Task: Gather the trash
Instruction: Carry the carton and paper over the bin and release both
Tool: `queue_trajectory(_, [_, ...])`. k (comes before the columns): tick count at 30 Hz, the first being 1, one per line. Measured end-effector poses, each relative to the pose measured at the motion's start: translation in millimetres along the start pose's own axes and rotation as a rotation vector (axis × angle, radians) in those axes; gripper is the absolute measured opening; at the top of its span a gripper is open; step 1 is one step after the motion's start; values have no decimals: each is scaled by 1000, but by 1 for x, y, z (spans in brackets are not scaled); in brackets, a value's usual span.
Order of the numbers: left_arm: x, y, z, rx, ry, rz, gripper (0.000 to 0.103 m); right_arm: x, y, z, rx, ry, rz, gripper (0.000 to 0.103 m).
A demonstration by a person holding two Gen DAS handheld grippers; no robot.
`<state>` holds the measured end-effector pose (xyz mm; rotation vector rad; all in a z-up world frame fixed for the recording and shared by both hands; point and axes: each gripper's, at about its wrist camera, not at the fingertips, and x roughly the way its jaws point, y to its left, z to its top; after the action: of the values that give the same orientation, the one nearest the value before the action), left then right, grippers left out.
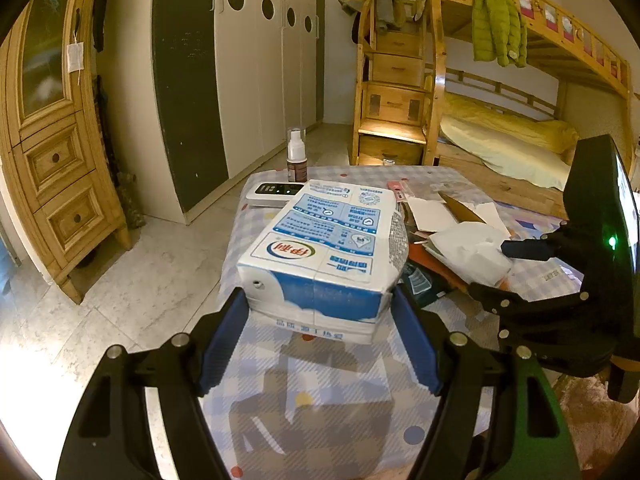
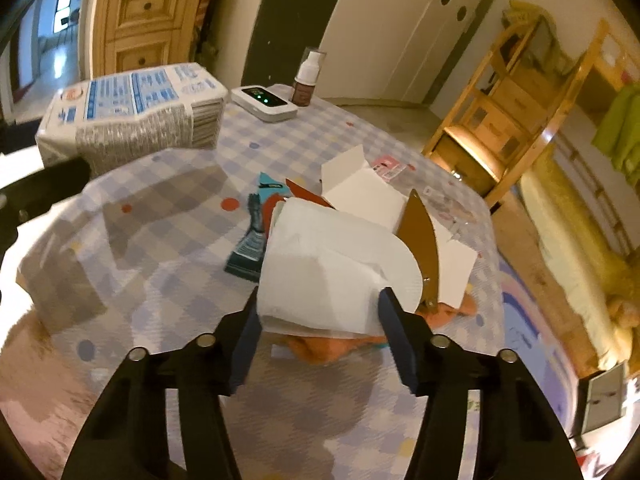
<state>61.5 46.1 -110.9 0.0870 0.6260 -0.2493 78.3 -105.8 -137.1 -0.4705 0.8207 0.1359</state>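
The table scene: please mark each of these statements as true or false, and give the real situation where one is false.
1. The milk carton lies between the left gripper fingers. True.
2. The white tissue sits between the right gripper fingers. True.
3. The spray bottle lies on its side. False: it stands upright.
4. The white device shows red lights. False: green lights.
5. The checked tablecloth is plain green. False: pale blue checks with dots.
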Motion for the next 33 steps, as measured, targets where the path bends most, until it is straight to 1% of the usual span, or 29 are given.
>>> queue_trajectory(1, [0, 0, 1, 2, -1, 0, 71, -2, -2, 0, 3, -7, 4, 47])
queue_trajectory(2, [-1, -1, 2, 3, -3, 0, 71, -5, -5, 0, 10, -15, 13, 38])
queue_trajectory(3, [-1, -2, 2, 6, -6, -1, 71, -8, -7, -1, 17, -23, 22, 33])
queue_trajectory(4, [-3, -3, 3, 9, -9, -1, 71, -12, -10, 0, 29, -32, 31, 21])
queue_trajectory(5, [-4, -5, 3, 12, -12, 0, 71, -17, -18, 1, 56, -47, 47, 13])
queue_trajectory(6, [-7, -7, 5, 17, -18, -1, 71, -20, -23, 3, 75, -56, 60, 10])
queue_trajectory(8, [-11, -10, 8, 22, -30, 0, 71, -32, -42, 6, 145, -83, 121, 2])
queue_trajectory(11, [-19, -15, 13, 30, -51, -4, 71, -52, -68, 7, 228, -117, 204, 2])
queue_trajectory(14, [-27, -25, 19, 44, -72, -14, 71, -75, -86, 5, 276, -163, 226, 1])
queue_trajectory(19, [-32, -49, 26, 68, -91, -52, 71, -98, -109, -8, 337, -196, 197, 1])
queue_trajectory(28, [-26, -105, 31, 139, -84, -138, 71, -105, -141, -49, 437, -170, 141, 1])
queue_trajectory(32, [-22, -138, 32, 188, -89, -189, 71, -110, -158, -68, 487, -167, 104, 1])
queue_trajectory(33, [-20, -151, 33, 207, -88, -211, 71, -111, -162, -71, 498, -165, 94, 1])
